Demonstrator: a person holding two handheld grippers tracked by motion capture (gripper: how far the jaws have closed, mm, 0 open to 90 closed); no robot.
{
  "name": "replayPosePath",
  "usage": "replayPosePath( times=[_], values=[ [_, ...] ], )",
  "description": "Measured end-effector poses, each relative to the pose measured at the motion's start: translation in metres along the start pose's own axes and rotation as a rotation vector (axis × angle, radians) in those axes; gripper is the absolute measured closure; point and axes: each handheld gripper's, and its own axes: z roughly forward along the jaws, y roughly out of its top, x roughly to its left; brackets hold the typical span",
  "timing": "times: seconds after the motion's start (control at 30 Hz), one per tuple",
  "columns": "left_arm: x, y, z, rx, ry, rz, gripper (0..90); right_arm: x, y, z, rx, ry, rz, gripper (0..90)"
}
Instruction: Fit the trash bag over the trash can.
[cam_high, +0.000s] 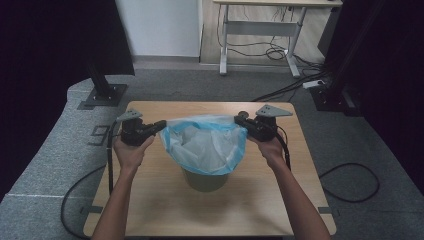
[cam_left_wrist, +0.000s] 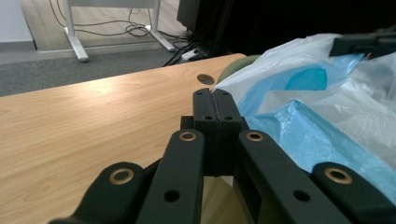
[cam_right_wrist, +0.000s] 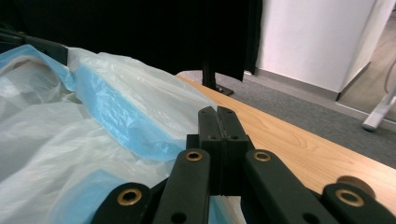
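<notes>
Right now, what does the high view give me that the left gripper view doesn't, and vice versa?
High view alone: both hands, the whole bag stretched between the left gripper and right gripper, and the green bin's base. Left gripper view alone: its jaws pressed shut at the bag's rim, and a round hole in the table. Shared: the blue-and-clear bag and the wooden table.

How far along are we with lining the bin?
Done: the blue bag sits inside the green bin, its mouth spread open. In hand: left gripper and right gripper, jaws shut, pinch opposite edges. Left: pulling the rim down over the bin, probably.
</notes>
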Motion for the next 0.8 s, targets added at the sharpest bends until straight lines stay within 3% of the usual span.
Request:
replayPosePath(
  times=[0.2, 0.3, 0.57, 0.67, 0.8],
  values=[
    [0.006, 0.002, 0.009, 0.026, 0.008, -0.011, 90.0, -0.017, -0.008, 0.018, -0.016, 0.007, 0.026, 89.1],
    [0.012, 0.000, 0.012, 0.030, 0.008, -0.036, 90.0, -0.019, -0.012, 0.025, -0.015, 0.016, 0.044, 89.1],
    [0.016, -0.006, 0.022, 0.064, 0.021, -0.057, 90.0, -0.026, -0.024, 0.040, 0.023, 0.005, 0.089, 89.0],
    [0.017, -0.006, 0.025, 0.080, 0.039, -0.048, 90.0, -0.025, -0.025, 0.044, 0.034, -0.001, 0.088, 89.0],
    [0.022, -0.008, 0.031, 0.106, 0.037, -0.073, 90.0, -0.028, -0.024, 0.048, 0.056, 0.006, 0.120, 89.0]
  ],
)
